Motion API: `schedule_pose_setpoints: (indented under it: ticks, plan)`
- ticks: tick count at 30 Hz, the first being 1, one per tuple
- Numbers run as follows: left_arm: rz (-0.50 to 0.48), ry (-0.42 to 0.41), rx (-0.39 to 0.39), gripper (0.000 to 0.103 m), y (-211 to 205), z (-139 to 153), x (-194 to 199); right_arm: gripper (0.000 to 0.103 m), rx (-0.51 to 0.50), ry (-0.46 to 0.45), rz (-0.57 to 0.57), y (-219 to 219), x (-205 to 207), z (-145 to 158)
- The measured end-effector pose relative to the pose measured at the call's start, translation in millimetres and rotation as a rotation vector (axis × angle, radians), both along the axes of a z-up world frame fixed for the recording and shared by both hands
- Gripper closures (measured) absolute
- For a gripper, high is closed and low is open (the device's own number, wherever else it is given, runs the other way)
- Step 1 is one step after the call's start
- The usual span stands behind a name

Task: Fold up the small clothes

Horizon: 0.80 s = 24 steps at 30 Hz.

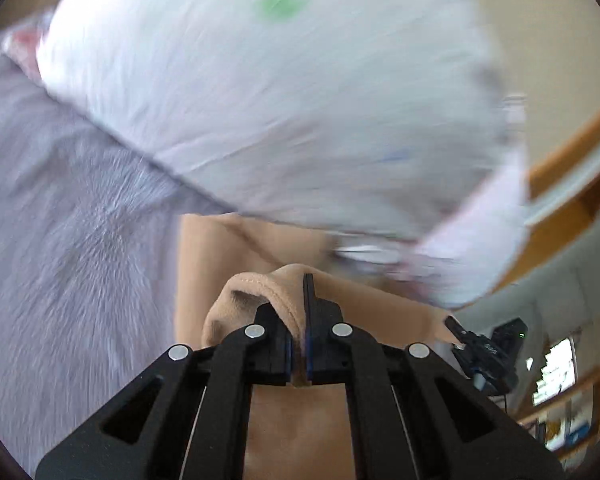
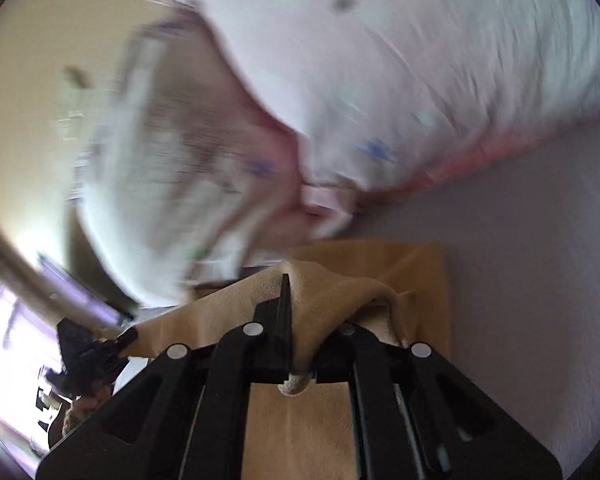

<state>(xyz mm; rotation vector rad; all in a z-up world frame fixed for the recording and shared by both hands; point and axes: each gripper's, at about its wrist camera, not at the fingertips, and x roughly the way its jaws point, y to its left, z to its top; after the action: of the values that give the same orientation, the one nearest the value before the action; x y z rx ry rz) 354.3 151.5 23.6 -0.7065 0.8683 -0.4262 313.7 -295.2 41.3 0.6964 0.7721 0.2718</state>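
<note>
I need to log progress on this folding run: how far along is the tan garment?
Early stage. Done: both claws have gripped the tan garment, the left claw shut on one part of its edge and the right claw on another. In hand: the cloth is stretched between them above the grey bedspread, near a white pillow. Left: no fold is visible yet; the views are too motion-blurred to say more.

Cream wall [image 1: 560, 40], bright window [image 2: 4, 320] (blurred)
</note>
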Motion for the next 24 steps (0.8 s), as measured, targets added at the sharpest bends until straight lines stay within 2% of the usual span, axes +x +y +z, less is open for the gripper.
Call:
schedule_pose_setpoints:
  ticks: [1, 3, 4, 5, 6, 7, 8, 10, 12, 13, 14, 15, 17, 18, 19, 21, 24]
  plan:
    - [0.011, 0.034, -0.022, 0.100, 0.8, -10.8, 9.9, 0.097, 0.015, 0.017, -0.009, -0.5, 5.6, -5.6]
    - [0.019, 0.044, -0.027, 0.100, 3.0, -16.8, 17.0, 0.096, 0.026, 0.047, -0.018, 0.2, 13.2, -13.2]
    - [0.021, 0.050, -0.030, 0.100, 4.0, -18.2, 19.1, 0.090, 0.042, 0.074, -0.029, -0.4, 20.2, -16.4]
    - [0.027, 0.067, -0.048, 0.100, 6.5, -20.7, 22.2, 0.082, 0.053, 0.092, -0.045, -1.8, 26.2, -18.3]
    - [0.033, 0.088, -0.076, 0.100, 9.4, -22.6, 24.6, 0.058, 0.060, 0.106, -0.072, -4.7, 32.8, -20.2]
    - [0.045, 0.103, -0.094, 0.099, 11.3, -23.9, 25.8, 0.038, 0.059, 0.097, -0.112, -8.8, 36.1, -19.6]
    - [0.057, 0.121, -0.134, 0.099, 15.9, -23.9, 28.0, 0.035, 0.056, 0.084, -0.141, -12.4, 37.8, -18.4]
    - [0.077, 0.141, -0.229, 0.099, 27.1, -26.3, 27.8, 0.035, 0.082, 0.075, -0.161, -17.6, 41.7, -15.0]
    - [0.107, 0.129, -0.301, 0.092, 38.0, -19.4, 23.1, 0.035, 0.094, 0.053, -0.158, -19.4, 36.4, -9.1]
    - [0.125, 0.109, -0.305, 0.067, 43.8, -15.5, 17.5, 0.035, 0.086, 0.022, -0.138, -17.8, 27.3, -2.6]
    - [0.158, 0.058, -0.285, 0.033, 53.1, -5.4, 7.2, 0.035, 0.068, -0.005, -0.105, -14.2, 17.9, 3.4]
    - [0.186, 0.018, -0.243, 0.023, 59.6, 3.5, -2.6, 0.035, 0.051, -0.016, -0.081, -10.7, 11.6, 6.6]
    - [0.171, -0.005, -0.175, 0.022, 64.7, 13.0, -17.0, 0.035, 0.026, -0.014, -0.010, 0.7, -3.1, 7.2]
    - [0.152, 0.008, -0.152, 0.022, 65.3, 13.5, -20.9, 0.035, 0.021, 0.000, 0.011, 5.1, -7.7, 3.7]
    - [0.139, 0.026, -0.127, 0.022, 65.6, 13.5, -27.2, 0.030, 0.016, 0.012, 0.016, 7.1, -10.5, -0.5]
    - [0.091, 0.058, -0.078, 0.022, 62.6, 10.3, -44.0, 0.025, -0.053, 0.095, -0.007, 10.6, -7.5, -15.5]
    - [0.022, 0.101, -0.029, 0.022, 53.3, 0.9, -66.7, 0.028, -0.078, 0.088, -0.042, 11.5, -14.3, -14.2]
